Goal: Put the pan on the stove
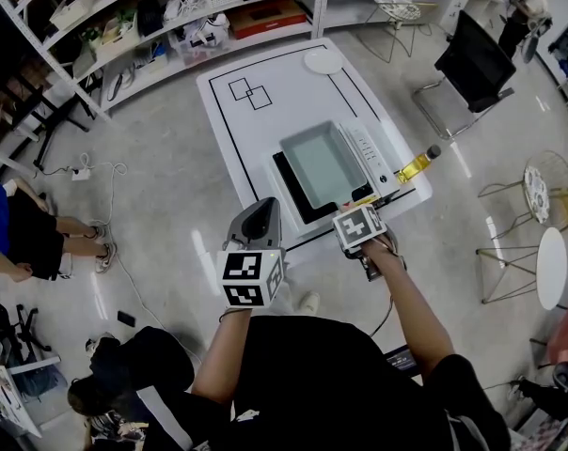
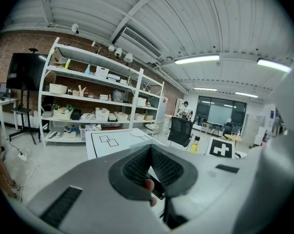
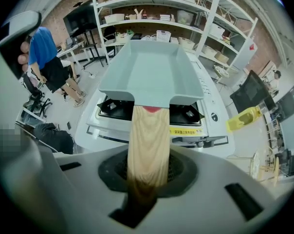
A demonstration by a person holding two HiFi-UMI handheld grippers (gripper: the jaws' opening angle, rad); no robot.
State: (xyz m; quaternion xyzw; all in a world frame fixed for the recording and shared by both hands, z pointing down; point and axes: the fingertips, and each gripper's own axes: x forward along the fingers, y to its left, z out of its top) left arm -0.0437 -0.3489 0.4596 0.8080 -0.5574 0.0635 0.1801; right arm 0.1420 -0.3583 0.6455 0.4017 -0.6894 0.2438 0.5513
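Note:
A square grey-green pan (image 1: 320, 163) lies over the black top of the stove (image 1: 370, 153) on the white table (image 1: 237, 125). In the right gripper view the pan (image 3: 149, 72) fills the middle, and its pale wooden handle (image 3: 147, 140) runs back between my right gripper's (image 3: 148, 167) jaws. The ribbed pads show on both sides of the handle and stand a little off it, so this gripper is open. In the head view the right gripper (image 1: 353, 210) is at the table's near edge. My left gripper (image 1: 256, 219) hovers just left of the stove, shut and empty (image 2: 150, 150).
A yellow oil bottle (image 1: 418, 165) stands at the stove's right end. A white plate (image 1: 323, 61) lies at the table's far end, with black outlines drawn beside it. Shelves (image 1: 171, 17) line the back, a black chair (image 1: 472, 64) stands at right, and a person in blue (image 1: 2, 233) is at left.

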